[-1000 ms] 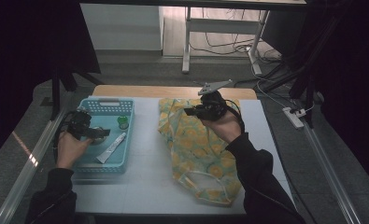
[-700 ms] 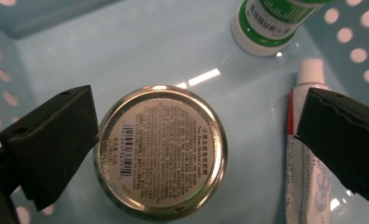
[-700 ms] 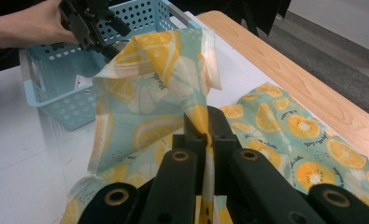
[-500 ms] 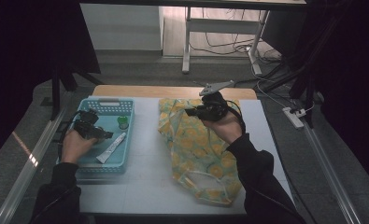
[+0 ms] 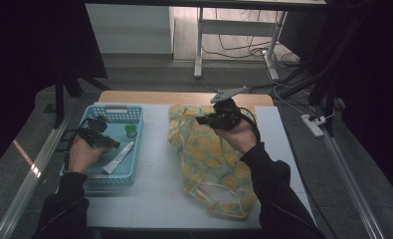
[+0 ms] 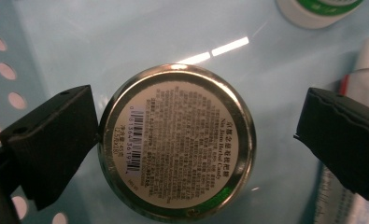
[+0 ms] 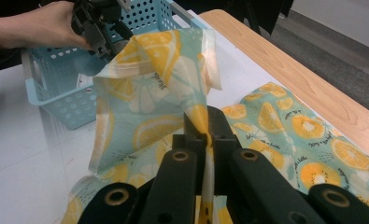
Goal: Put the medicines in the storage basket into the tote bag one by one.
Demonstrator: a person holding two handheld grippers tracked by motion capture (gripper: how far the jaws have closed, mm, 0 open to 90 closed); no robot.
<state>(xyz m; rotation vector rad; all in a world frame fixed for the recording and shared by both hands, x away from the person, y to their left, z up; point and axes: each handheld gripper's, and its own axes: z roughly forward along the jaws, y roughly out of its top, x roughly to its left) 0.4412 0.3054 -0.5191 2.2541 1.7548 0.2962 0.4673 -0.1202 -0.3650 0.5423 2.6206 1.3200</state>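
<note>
Tongs, left (image 6: 191, 135), spread wide around a round tin (image 6: 176, 142); right tongs (image 7: 204, 135) clenched on the fruit-print bag (image 7: 145, 93).

Dim room with dark edges, glare streaks on the basket floor (image 6: 126, 42), close-ups slightly soft.

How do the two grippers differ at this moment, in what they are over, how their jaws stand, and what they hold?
The left gripper hangs inside the blue basket, over a round tin; the right gripper is over the lemon-print bag on the table.
The left jaws stand open either side of the tin, one at its rim, the other clear; the right jaws are shut on a pinch of the bag.
The left lifts nothing; the right holds the bag's edge raised.
Both are hand-held, with black jaws.
</note>
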